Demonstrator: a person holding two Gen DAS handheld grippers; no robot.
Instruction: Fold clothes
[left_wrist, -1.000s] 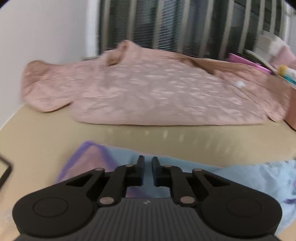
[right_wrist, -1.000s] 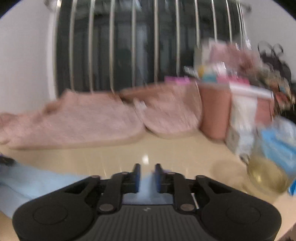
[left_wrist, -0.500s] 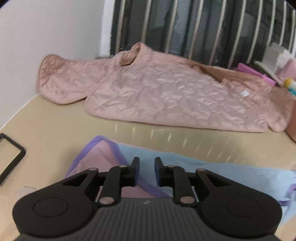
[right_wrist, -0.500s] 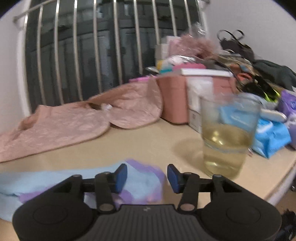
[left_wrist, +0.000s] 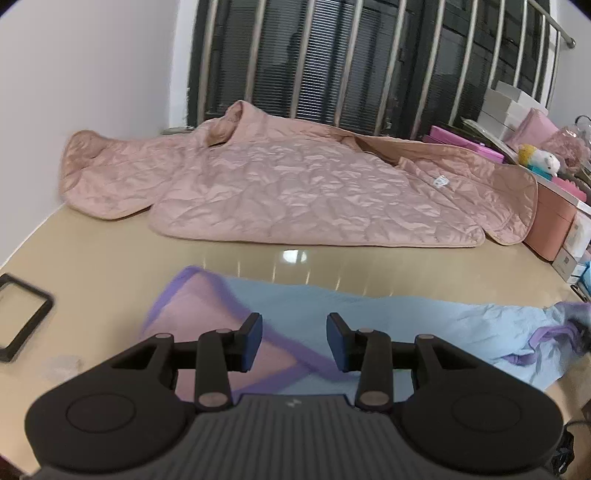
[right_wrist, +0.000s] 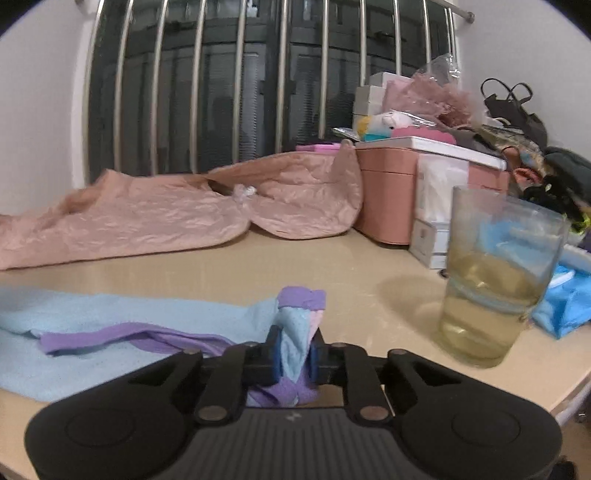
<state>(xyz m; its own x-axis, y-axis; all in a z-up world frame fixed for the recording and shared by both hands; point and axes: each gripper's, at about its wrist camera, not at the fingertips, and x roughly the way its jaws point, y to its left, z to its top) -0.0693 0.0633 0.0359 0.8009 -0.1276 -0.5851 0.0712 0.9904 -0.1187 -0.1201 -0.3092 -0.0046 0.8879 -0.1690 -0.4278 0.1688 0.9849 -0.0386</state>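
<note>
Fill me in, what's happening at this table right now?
A person with two handheld tools is folding a light blue garment with purple trim on the beige table. The right tool is shut on a bunched end of it, near a glass of yellowish liquid. The left tool is open above the other end. A pink quilted jacket lies spread behind.

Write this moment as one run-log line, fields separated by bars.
left gripper: open above light blue garment | right gripper: shut on garment's purple-trimmed end | glass of liquid: close right
</note>
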